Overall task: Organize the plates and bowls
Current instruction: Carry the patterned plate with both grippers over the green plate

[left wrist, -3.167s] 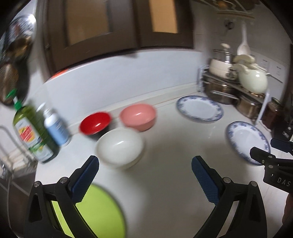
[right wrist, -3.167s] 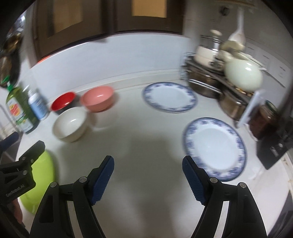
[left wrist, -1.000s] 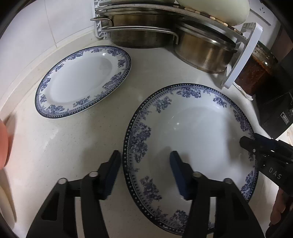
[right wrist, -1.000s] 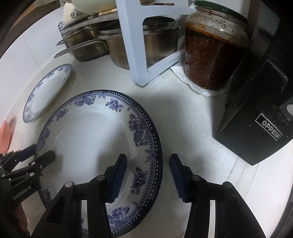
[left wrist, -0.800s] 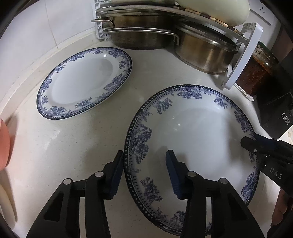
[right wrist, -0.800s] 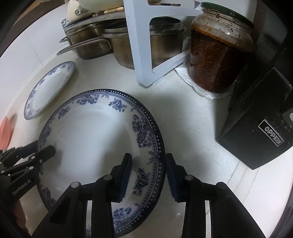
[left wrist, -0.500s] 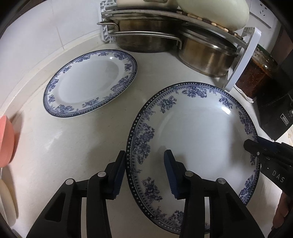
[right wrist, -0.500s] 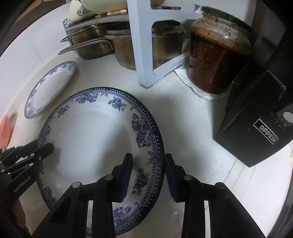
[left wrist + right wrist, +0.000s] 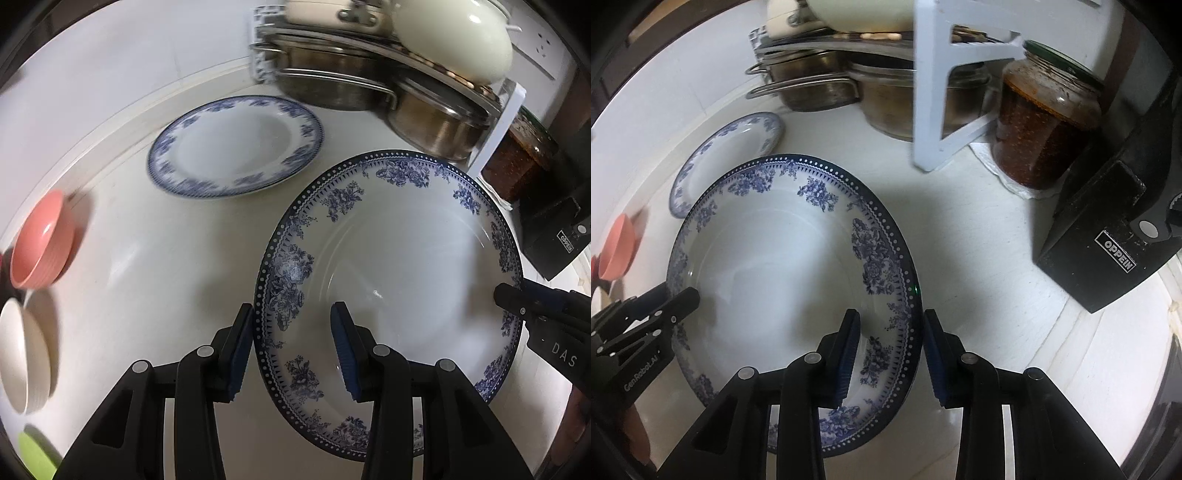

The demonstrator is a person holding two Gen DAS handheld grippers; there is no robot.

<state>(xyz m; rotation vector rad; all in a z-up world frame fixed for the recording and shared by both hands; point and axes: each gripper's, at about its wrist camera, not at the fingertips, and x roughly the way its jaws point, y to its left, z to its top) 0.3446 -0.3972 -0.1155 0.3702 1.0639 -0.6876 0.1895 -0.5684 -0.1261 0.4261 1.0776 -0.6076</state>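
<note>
A large blue-and-white floral plate is held off the counter between both grippers. My left gripper is shut on its left rim, one finger under and one over. My right gripper is shut on its right rim the same way. A second blue-rimmed plate lies flat on the white counter beyond it. A pink bowl and a cream bowl sit at the far left.
A white rack with steel pots and a cream pot stands behind the plates. A jar of dark red paste and a black box stand at the right. A green item shows at lower left.
Both grippers came in from open, closed on opposite rims of the near plate and lifted it. It now moves left toward the second plate, and the bowls have come into view.
</note>
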